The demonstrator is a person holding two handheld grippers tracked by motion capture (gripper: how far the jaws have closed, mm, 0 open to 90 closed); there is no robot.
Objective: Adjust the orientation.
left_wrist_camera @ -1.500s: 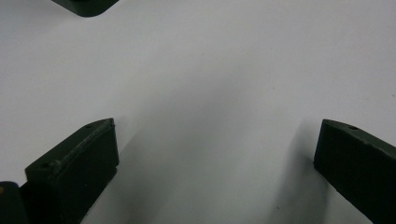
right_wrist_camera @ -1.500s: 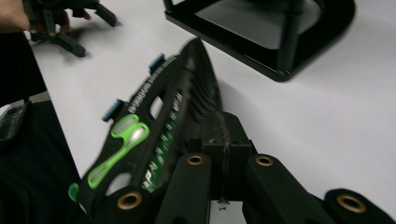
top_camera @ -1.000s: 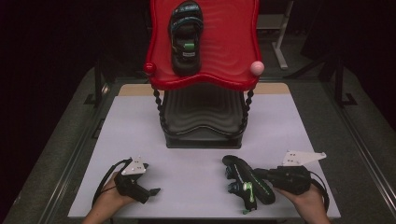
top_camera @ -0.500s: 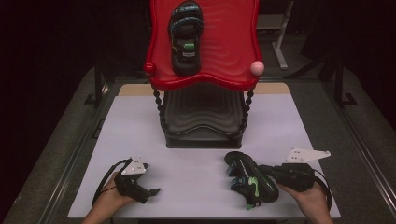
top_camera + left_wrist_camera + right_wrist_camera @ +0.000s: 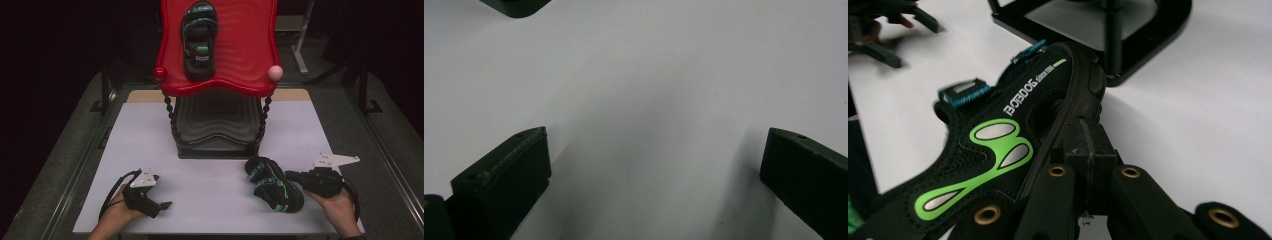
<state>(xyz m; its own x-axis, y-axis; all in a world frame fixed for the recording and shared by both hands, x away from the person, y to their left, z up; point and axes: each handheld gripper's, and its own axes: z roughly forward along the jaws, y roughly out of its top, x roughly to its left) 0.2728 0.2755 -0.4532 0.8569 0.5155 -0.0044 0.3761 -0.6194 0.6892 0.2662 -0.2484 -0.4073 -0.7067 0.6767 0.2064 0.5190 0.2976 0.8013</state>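
Right tongs [image 5: 292,176] clamped on sandal [image 5: 272,184], now farther right; left tongs [image 5: 162,205] wide open, unmoved.

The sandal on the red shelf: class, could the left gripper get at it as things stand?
Probably yes. The left gripper is open and holds nothing, and the sandal lies uncovered on the red shelf. The way up from the table looks free, though it is a long stretch forward and up.
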